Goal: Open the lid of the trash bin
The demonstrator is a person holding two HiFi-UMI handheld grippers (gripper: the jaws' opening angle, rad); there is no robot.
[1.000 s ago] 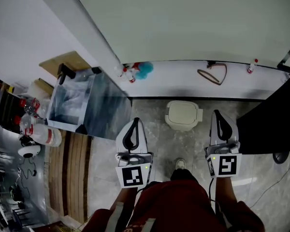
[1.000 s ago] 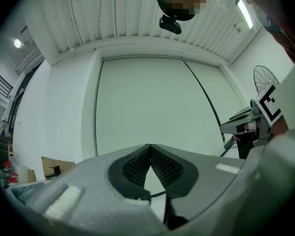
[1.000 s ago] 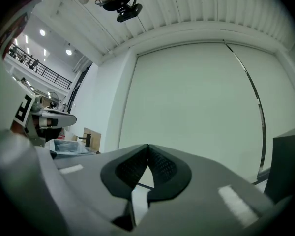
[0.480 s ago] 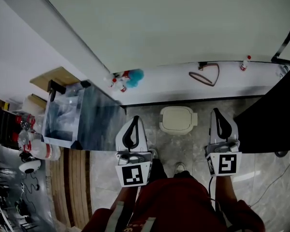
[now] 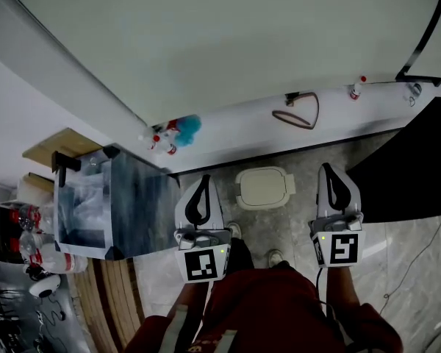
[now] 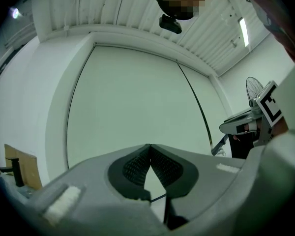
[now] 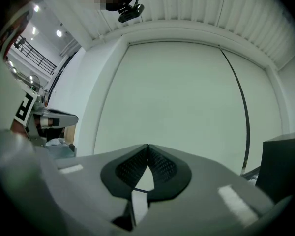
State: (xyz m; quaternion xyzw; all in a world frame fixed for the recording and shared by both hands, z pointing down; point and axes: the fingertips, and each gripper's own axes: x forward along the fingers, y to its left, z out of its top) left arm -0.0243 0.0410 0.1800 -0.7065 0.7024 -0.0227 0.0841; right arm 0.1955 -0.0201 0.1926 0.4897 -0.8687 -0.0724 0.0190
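A small cream plastic trash bin (image 5: 263,187) sits with its lid down at the centre of the head view, on the grey stone floor (image 5: 411,256). It lies between the left gripper (image 5: 203,179) and the right gripper (image 5: 331,169). Both grippers have their jaws pressed together on nothing, and neither touches the bin.

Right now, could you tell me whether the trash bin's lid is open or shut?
Shut: in the head view the trash bin lid lies flat over the top, hiding the inside.
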